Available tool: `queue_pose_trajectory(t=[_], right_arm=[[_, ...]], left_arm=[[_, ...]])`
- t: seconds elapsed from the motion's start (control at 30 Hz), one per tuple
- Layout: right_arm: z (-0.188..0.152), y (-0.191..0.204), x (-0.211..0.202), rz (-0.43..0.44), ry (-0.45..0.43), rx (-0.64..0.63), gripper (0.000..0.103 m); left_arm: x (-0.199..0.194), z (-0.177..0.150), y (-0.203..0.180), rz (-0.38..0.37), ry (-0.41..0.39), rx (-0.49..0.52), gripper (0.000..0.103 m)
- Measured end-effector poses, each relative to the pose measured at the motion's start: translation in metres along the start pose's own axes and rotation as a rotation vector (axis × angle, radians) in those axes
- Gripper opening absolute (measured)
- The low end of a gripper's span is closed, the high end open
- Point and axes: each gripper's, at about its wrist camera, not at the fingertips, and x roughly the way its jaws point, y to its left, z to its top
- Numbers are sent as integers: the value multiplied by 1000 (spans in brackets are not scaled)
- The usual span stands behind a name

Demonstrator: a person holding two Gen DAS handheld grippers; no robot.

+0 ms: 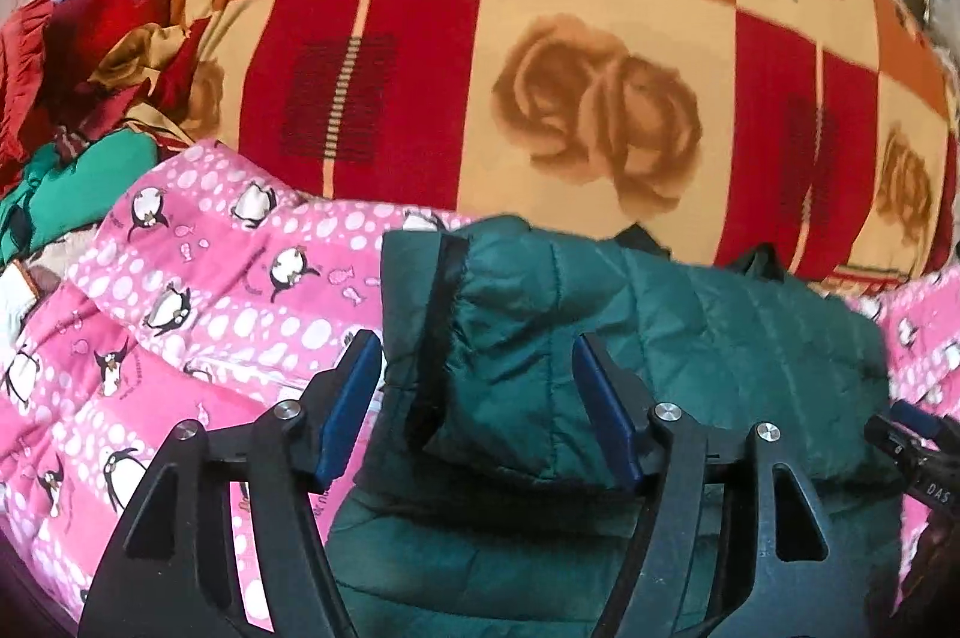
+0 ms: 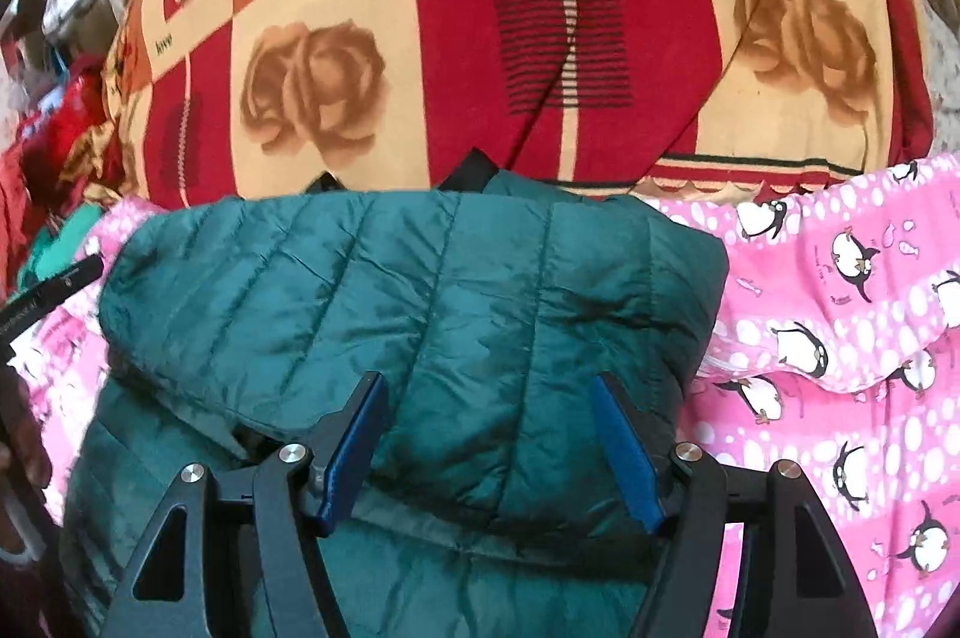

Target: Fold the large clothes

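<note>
Left wrist view: left gripper (image 1: pixel 477 410) has its jaws spread wide, nothing pinched. The dark green puffer jacket (image 1: pixel 660 338) sits folded on the pink penguin blanket (image 1: pixel 180 314), and its left end, the one with the black trim (image 1: pixel 441 332), lies right between the fingers; the pads stand clear of the cloth on both sides. The jacket's long axis runs left to right across this view, so most of the bundle extends off to the right of the left gripper.

Right wrist view: right gripper (image 2: pixel 489 449) is also spread wide and empty, hovering over the upper fold of the jacket (image 2: pixel 420 290), nearer its right end. The front fold edge lies just under the fingertips; jacket's right edge is just beyond the right finger (image 2: pixel 624 449).

The red and cream rose-print bedspread (image 2: pixel 480 38) is behind the jacket, with a pile of other clothes (image 1: pixel 90 38) far left.

Judgement: each gripper covers its own end, neither is closer to the middle. Next fold looks like it turns on that left-right axis: either gripper could close on the end below it and carry that end over.
</note>
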Motion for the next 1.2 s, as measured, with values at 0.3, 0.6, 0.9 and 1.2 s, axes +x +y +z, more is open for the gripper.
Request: queue_pose_trajectory(t=[0.3, 0.6, 0.9, 1.2], right_arm=[[-2, -13, 53, -34, 52, -3, 67], [5, -21, 22, -19, -1, 44, 67], [-17, -18, 34, -61, 68, 27, 68], [-17, -18, -3, -51, 3, 60, 71]], left_arm=[[52, -19, -20, 64, 76, 53, 75], [56, -20, -18, 67, 83, 56, 76], [56, -21, -18, 68, 73, 48, 81], [20, -22, 0, 46, 94, 29, 81]])
